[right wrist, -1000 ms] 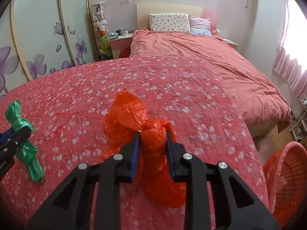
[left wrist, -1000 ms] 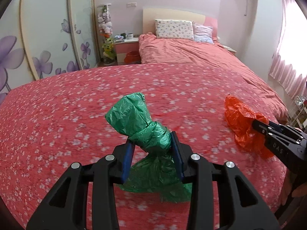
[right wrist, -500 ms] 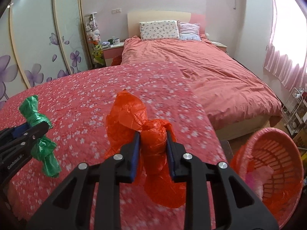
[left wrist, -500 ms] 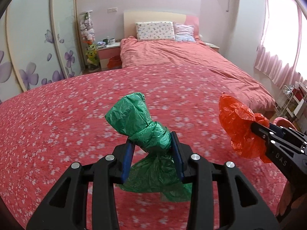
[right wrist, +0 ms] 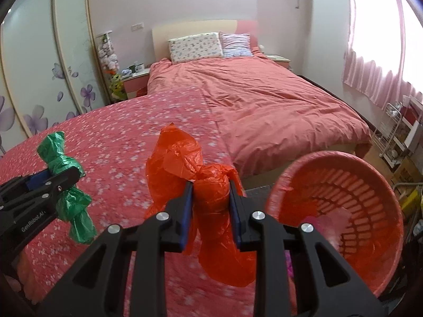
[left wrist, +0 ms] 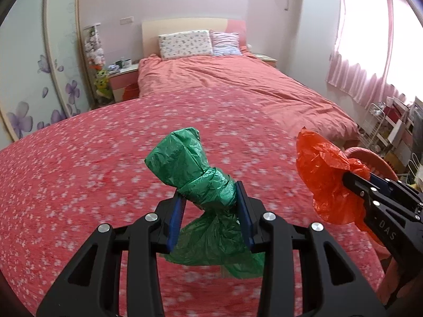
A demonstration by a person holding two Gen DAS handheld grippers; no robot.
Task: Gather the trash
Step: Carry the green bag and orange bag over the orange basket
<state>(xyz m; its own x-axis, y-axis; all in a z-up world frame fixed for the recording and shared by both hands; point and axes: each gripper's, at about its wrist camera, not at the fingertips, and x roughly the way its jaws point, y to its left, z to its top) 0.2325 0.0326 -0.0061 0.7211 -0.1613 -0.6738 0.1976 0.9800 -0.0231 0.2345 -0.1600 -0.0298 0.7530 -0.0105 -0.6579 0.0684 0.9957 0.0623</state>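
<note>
A: Start at the grippers. What do the 2 hold?

B: The left gripper (left wrist: 210, 206) is clamped on the knotted middle of a green plastic bag (left wrist: 195, 174), blue pads pressed to either side, the loose tail hanging below. The right gripper (right wrist: 211, 206) is clamped the same way on a knotted orange plastic bag (right wrist: 195, 174). Both bags hang clear above the floral red bedspread (left wrist: 79, 171).

A: What is around them?

B: From the right wrist, a red slotted laundry basket (right wrist: 370, 198) sits just right of the orange bag, tilted toward the camera, with pink and orange scraps inside. Nothing stands between bag and basket rim. The green bag is well left, above the bedspread.

A: Edges and room?

B: The bedspread's right edge falls just beside the basket. Beyond lies a bed with a plain pink duvet (right wrist: 277, 105) and 2 pillows (right wrist: 195, 46). A wire rack (right wrist: 391, 134) stands by the curtained window on the right, and a floral wardrobe (right wrist: 39, 66) lines the left.
</note>
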